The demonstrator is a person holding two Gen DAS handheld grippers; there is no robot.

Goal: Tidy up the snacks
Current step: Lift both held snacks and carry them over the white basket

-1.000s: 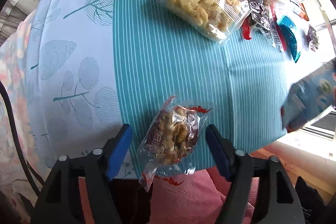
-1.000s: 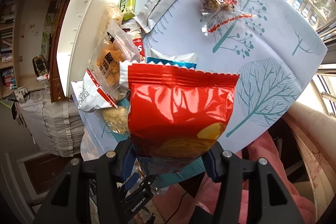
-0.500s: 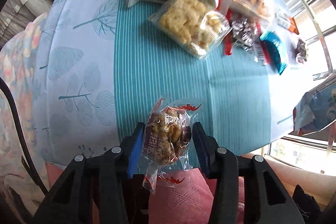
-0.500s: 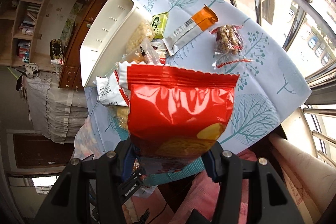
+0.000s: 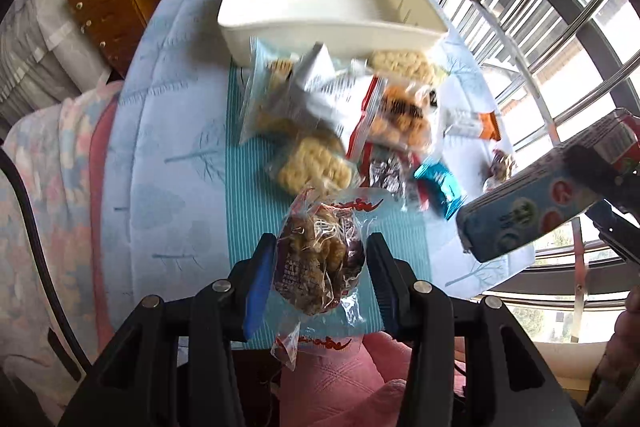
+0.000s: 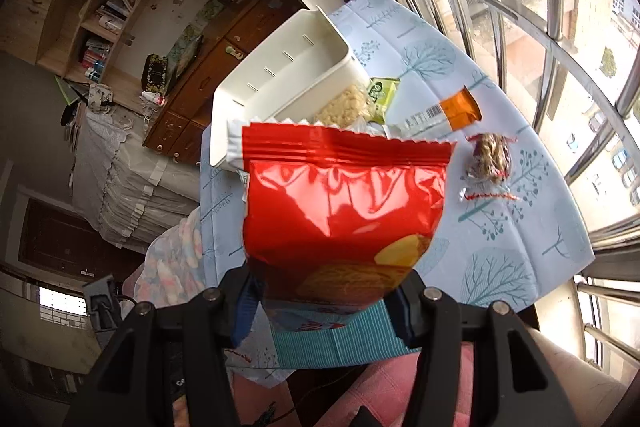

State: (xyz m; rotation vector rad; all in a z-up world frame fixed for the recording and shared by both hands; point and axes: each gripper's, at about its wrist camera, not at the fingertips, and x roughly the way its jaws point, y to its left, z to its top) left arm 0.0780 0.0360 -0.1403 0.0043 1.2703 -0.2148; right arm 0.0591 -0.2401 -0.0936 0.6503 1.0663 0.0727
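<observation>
- Above the tablecloth's (image 5: 176,131) near edge: left gripper (image 5: 320,279), clamped on one clear packet of brown nut brittle (image 5: 320,267), red-printed seals.
- Right gripper (image 6: 324,291): closed on one glossy red chip bag (image 6: 344,203), held upright, hiding the pile behind.
- One white bin (image 5: 332,3), far end.
- Loose snack pile (image 5: 344,123): motion-blurred, count unclear.

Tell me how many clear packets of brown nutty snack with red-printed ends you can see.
2. One is clamped in the left gripper, the held packet; a second packet lies on the tablecloth near the window. Others may be buried in the pile.
</observation>
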